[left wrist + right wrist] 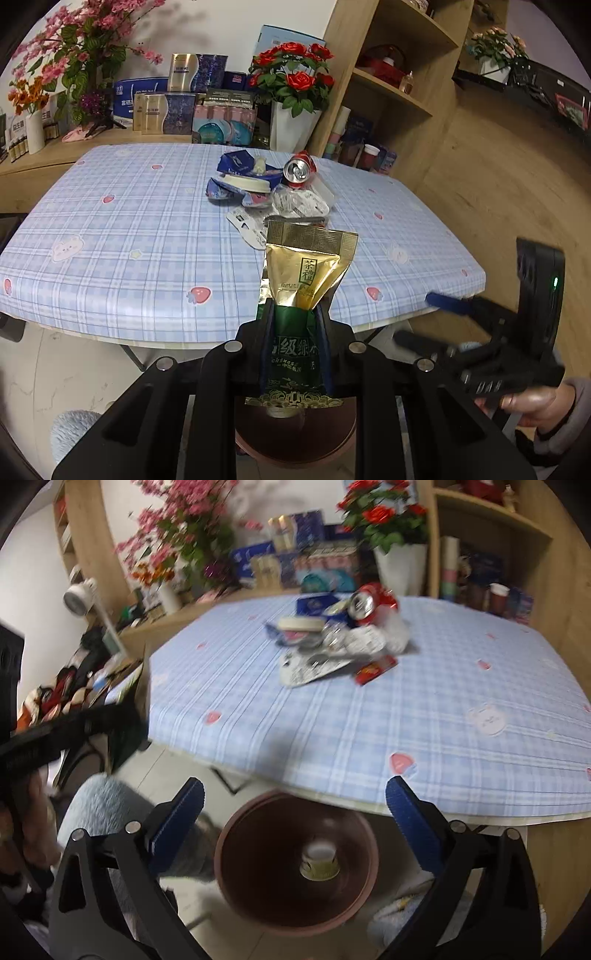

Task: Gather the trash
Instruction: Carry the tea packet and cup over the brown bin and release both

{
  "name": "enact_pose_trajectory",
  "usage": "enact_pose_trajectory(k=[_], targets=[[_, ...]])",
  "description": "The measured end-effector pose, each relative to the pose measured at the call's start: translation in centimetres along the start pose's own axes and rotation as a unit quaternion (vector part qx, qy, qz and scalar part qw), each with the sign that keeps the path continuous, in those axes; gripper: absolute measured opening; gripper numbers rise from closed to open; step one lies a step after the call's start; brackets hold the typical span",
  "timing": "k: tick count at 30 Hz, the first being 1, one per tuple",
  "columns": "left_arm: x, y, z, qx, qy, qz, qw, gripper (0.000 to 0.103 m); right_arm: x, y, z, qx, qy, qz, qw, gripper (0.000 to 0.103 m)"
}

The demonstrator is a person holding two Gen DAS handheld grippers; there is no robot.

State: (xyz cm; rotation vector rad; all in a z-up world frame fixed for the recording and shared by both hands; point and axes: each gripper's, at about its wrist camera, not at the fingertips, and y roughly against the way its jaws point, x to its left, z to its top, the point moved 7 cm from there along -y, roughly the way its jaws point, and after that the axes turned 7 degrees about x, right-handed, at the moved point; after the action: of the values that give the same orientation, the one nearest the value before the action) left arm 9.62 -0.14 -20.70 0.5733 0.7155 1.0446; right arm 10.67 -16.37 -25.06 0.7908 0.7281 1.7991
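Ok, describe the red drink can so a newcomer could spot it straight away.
Start at the table with the blue plaid cloth and find the trash pile near its far edge. The red drink can lies on its side at the back of that pile, silver top facing the camera. It is the only round metal thing among flat wrappers and paper.

Both hand-held tools are matte black plastic frames with round silver screw heads, the right gripper (295, 805) carrying ribbed blue pads (410, 823), its body showing a small green light (555, 283) above a grey sleeve (576, 402).
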Motion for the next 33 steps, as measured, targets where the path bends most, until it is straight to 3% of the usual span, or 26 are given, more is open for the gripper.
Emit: enact_pose_trajectory(k=[4,9,23,26,28,33], targets=[[-0.2,-1.1,-0.8,0.017,0.002,-0.005,0.9998,0.021,-1.9,0.9,0.6,-0.045,-0.018,-0.052,0.997,0.097],[-0.6,-2.3,-1.5,0.035,-0.004,-0.01,0.9993,0.022,-3.6,1.6,1.2,-0.072,-0.035,-0.082,0.993,0.097],[-2.7,-4.6,-3.3,0.07,-0.033,-0.036,0.9964,0.024,-4.0,1.4,1.1,-0.072,-0.028,-0.076,0.994,0.097],[-2.6,-5.1,-3.7,0.076,-0.022,-0.045,0.9959,0.038,-4.2,1.4,0.9,-0.071,-0.027,-0.081,0.994,0.097],[-2.5,-5.0,-3.7,0.069,-0.014,-0.051,0.9962,0.059,-4.3,1.3,0.8,-0.068,-0.027,-0.079,0.994,0.097],[-1.2,-4.6,-3.1,0.05,0.019,-0.046,0.9975,0.075,-4.7,1.0,0.7,-0.062,-0.038,-0.072,0.995,0.097]])
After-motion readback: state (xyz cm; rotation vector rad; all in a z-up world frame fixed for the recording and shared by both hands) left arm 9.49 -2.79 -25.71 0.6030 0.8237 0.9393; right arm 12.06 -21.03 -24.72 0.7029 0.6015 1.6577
